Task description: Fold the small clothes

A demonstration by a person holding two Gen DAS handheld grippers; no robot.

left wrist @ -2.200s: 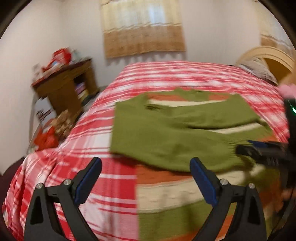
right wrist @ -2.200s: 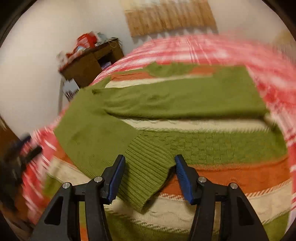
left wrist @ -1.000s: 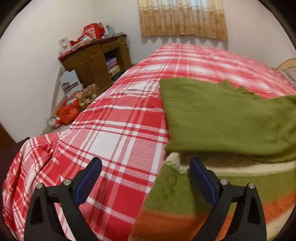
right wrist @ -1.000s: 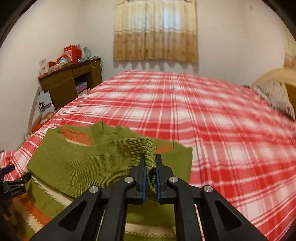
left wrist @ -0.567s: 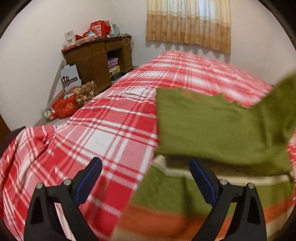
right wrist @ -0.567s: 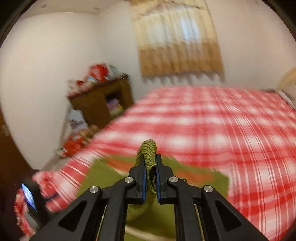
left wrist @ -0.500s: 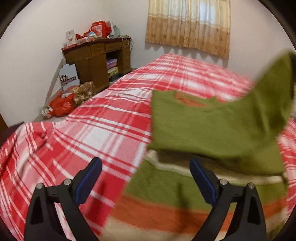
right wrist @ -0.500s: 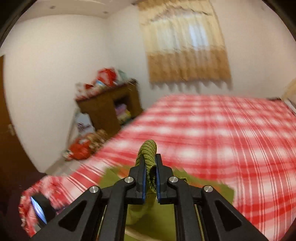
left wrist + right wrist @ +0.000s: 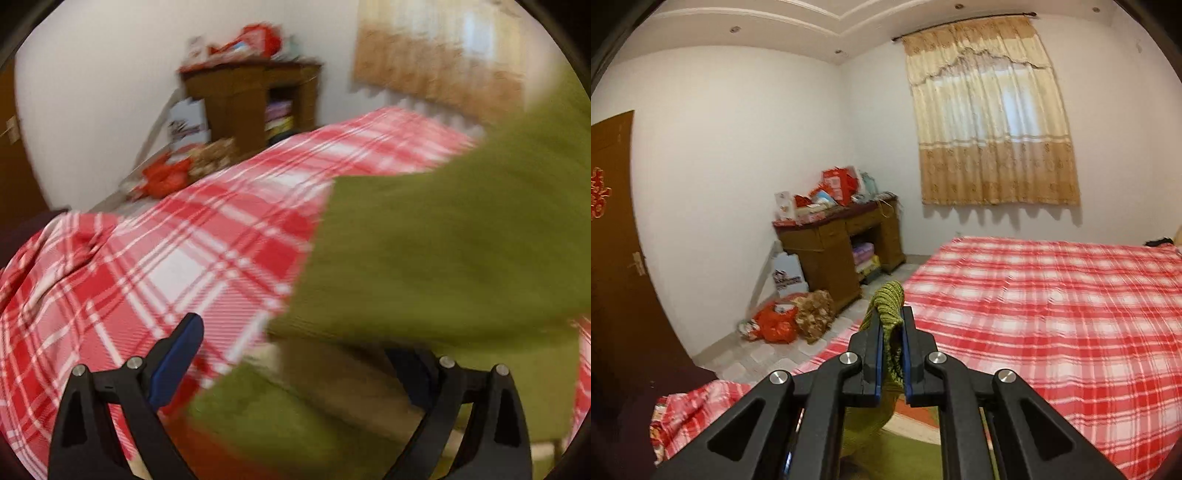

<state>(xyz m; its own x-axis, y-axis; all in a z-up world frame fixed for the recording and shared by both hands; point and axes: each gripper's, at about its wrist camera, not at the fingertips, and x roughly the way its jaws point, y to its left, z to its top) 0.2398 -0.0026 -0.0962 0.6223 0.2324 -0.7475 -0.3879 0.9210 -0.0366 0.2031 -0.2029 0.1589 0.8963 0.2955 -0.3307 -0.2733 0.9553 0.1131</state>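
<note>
Right wrist view alone shows right tool (image 9: 890, 325) clamped on green sweater (image 9: 888, 299), left wrist view left tool (image 9: 295, 354) spread apart.

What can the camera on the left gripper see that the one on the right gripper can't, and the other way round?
Only the left wrist view shows the open left gripper and the sweater's broad green cloth lifted over the bed. Only the right wrist view shows the right gripper shut on the sweater's ribbed cuff, plus the brown door and the ceiling. Both show the red plaid bedspread, the wooden desk and the curtain.
</note>
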